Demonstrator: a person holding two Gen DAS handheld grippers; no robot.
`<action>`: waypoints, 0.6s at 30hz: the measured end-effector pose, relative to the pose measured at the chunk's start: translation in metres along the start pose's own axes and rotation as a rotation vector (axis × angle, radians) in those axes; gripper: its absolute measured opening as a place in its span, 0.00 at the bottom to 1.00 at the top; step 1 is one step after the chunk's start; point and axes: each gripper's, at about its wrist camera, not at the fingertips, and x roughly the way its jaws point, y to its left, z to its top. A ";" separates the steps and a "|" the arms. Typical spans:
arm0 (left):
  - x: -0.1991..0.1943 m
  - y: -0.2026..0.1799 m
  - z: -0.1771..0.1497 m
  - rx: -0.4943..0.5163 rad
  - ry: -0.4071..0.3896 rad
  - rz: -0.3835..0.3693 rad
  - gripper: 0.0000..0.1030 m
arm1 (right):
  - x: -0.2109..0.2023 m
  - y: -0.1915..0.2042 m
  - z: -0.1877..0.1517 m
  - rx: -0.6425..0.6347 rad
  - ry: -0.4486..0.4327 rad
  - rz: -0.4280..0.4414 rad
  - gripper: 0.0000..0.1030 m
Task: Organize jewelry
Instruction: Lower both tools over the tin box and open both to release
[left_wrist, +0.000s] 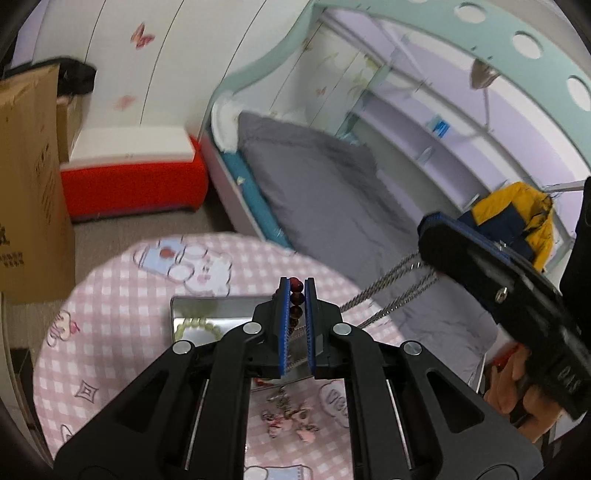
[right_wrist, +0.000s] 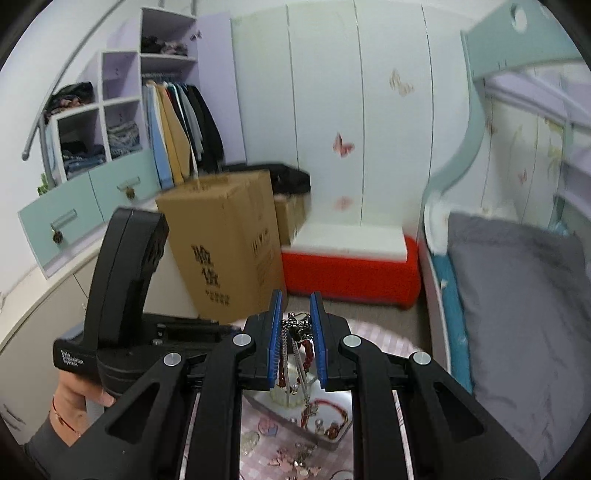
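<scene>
While both grippers clamp it, the left gripper (left_wrist: 296, 325) on beads (left_wrist: 296, 295), the right gripper (right_wrist: 296, 345) on chain (right_wrist: 295, 334), the tangle seems stretched for untangling above the tray (left_wrist: 221, 308).

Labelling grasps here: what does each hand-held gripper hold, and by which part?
Left hand-held gripper: dark red bead string, pinched along its beads. Right hand-held gripper: tangled silver chains, gripped at their bunched end.

Silver chain (left_wrist: 384, 291) strung taut in the air between left tool (left_wrist: 296, 325) and right tool (left_wrist: 430, 236), barring the gap above the worktop's (left_wrist: 122, 295) right edge. Metal tray (left_wrist: 184, 314) sits mid-worktop; loose pink trinkets (left_wrist: 291, 417) litter the near side. Left part of the checked cloth lies bare. Cardboard box (right_wrist: 225, 243) crowds the worktop's far-left side; bed (right_wrist: 517, 295) flanks the right.
</scene>
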 end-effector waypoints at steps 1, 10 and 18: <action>0.007 0.004 -0.003 -0.007 0.016 0.008 0.08 | 0.006 -0.003 -0.005 0.011 0.014 0.002 0.13; 0.051 0.020 -0.022 -0.024 0.125 0.085 0.08 | 0.051 -0.022 -0.056 0.104 0.148 0.018 0.13; 0.057 0.022 -0.028 -0.024 0.167 0.110 0.08 | 0.066 -0.030 -0.078 0.156 0.222 0.038 0.14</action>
